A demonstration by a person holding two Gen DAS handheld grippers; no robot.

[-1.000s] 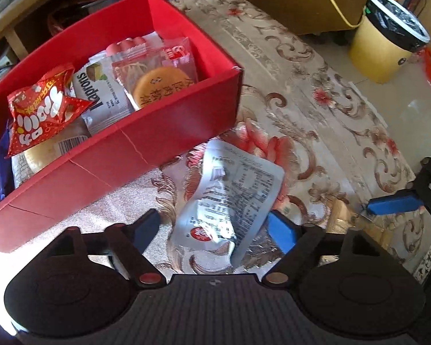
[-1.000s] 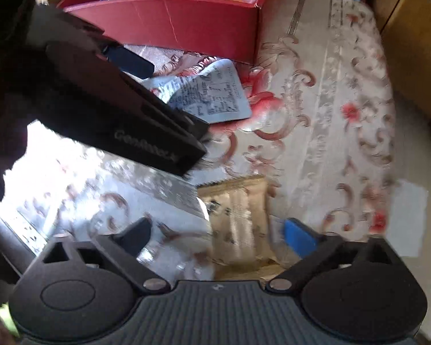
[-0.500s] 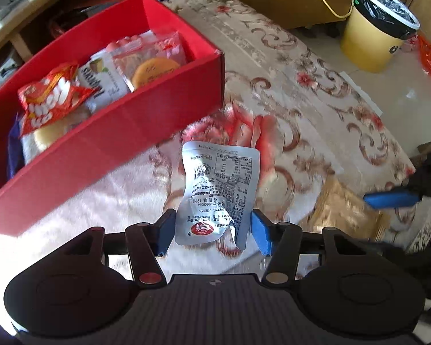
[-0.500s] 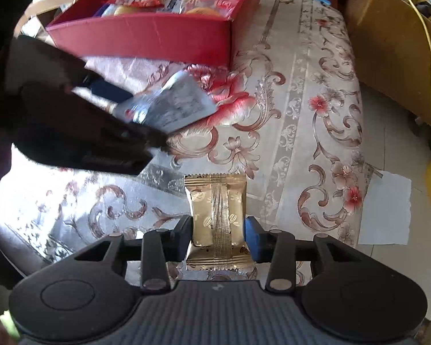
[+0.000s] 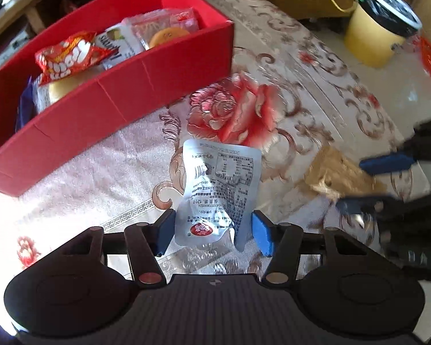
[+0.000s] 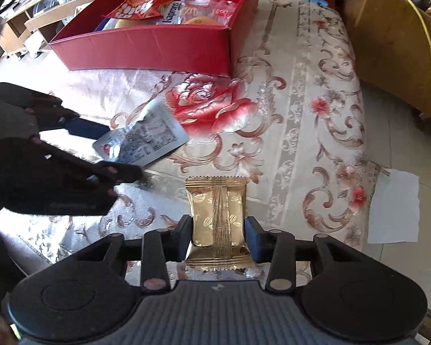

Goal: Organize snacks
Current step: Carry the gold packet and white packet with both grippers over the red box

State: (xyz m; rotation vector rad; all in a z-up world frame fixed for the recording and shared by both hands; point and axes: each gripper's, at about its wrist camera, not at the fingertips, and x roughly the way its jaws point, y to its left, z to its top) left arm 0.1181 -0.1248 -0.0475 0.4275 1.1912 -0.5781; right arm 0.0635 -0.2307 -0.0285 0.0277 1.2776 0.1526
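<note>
Your left gripper (image 5: 214, 234) pinches a silver snack pouch (image 5: 218, 192) above the flowered tablecloth (image 5: 287, 66); the red box (image 5: 106, 95) of snacks sits at eleven o'clock.

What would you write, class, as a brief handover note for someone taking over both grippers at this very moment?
Left gripper: shut on the silver pouch, held above the floral cloth.
Right gripper: shut on the gold wrapped snack, also off the cloth.
Red box: ahead of both grippers on the cloth, already holding the red-orange bag, a white packet, a clear-wrapped round cake and more.
Done: both loose snacks picked up.
Left: carry each to the red box and release it inside, one after the other so the grippers do not collide.
</note>
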